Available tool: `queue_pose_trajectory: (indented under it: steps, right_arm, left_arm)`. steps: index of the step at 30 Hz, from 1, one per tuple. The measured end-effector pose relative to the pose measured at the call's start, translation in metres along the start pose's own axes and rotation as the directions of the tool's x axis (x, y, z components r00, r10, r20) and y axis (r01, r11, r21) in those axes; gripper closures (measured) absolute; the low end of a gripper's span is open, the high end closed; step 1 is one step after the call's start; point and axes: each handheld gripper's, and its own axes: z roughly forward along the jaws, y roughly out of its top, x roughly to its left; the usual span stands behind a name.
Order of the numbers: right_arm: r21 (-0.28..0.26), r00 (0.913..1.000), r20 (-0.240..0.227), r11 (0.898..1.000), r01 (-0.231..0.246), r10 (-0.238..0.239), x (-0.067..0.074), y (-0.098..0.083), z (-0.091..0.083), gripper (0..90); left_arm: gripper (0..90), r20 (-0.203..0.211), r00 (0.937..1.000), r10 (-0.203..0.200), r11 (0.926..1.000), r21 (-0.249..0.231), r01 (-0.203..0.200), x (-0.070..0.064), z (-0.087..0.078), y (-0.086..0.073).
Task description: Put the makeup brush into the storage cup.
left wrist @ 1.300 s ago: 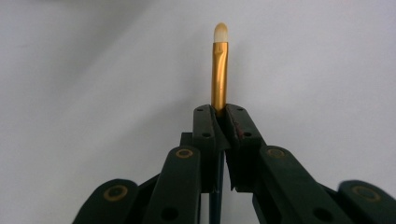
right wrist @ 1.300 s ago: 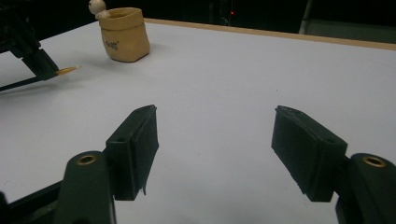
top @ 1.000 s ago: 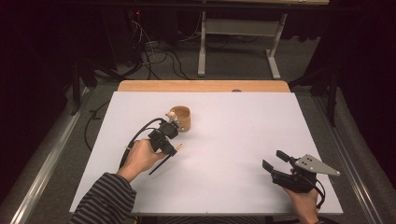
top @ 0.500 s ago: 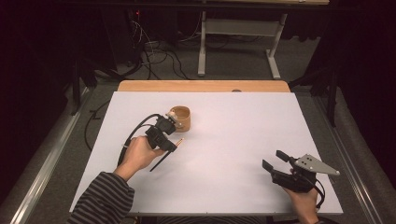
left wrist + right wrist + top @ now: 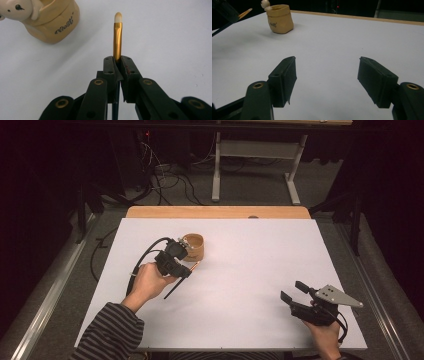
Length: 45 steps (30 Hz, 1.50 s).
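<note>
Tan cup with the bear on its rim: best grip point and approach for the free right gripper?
Grip the cup across its side wall, about mid-height, coming in level from the open table on its right. It stands upright, the wall is rounded and bulges slightly, and the bear figure sits on the far-left rim. The left gripper, holding a brush, crowds the other side. The right gripper fingers are already open, probably wide enough.

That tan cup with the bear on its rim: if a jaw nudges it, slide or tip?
The tan bear cup looks squat with a broad base, so it probably slides. Its ceramic-like look suggests it is rigid and chippable. The bear figure on the rim could snag a jaw.
</note>
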Motion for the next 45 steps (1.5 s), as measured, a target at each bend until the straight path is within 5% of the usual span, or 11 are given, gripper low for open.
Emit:
queue_pose_trajectory:
  steps: [11,28,45]
  right_arm:
    - [0.007,1.0000,0.006,1.000,0.007,-0.007,0.000,0.000,0.002,33.3]
    - [0.009,0.9999,0.010,1.000,0.011,-0.012,0.000,0.000,0.002,33.3]
    - [0.004,0.9999,0.012,1.000,0.011,-0.011,0.000,0.000,0.001,33.3]
  left_arm:
    - [83.4,0.001,0.9998,0.017,0.9998,0.004,-0.017,-0.001,-0.002,0.005]
    - [83.4,0.027,0.9996,-0.007,0.9976,-0.069,0.009,0.002,-0.009,0.012]
    - [83.5,0.022,0.9997,0.011,0.9896,-0.144,-0.008,-0.001,-0.015,0.021]
